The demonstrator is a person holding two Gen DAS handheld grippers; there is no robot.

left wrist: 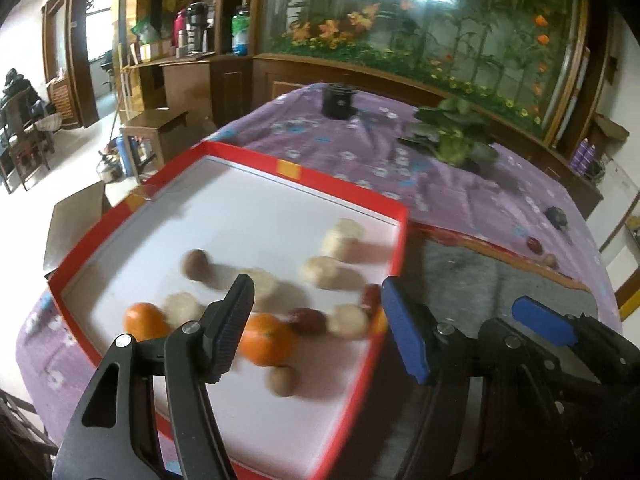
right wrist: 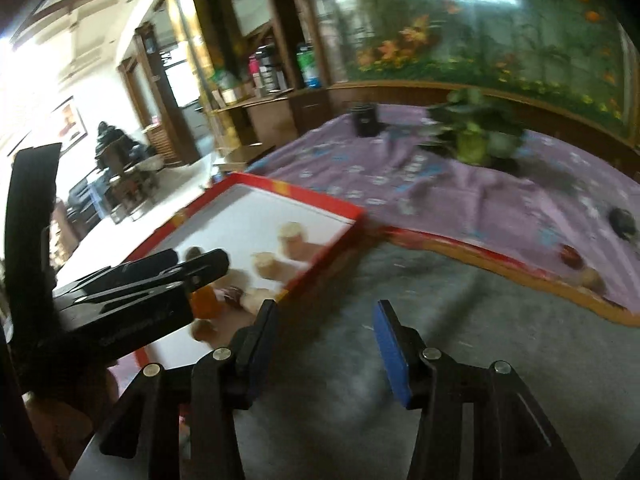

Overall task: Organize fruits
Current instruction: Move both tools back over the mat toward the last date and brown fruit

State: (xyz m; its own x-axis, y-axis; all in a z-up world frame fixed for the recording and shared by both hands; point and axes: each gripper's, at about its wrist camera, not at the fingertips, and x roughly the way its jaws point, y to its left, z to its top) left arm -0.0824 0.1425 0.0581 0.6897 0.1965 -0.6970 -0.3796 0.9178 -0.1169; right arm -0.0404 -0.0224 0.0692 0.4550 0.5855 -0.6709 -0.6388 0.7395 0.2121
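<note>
One purple floral tablecloth point(left wrist: 460, 184)

Both wrist views tilt down, sharing the red tray point(left wrist: 362, 192)

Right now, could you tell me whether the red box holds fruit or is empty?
It holds fruit: the red box has oranges, pale pieces and brown round ones on its white floor.
</note>
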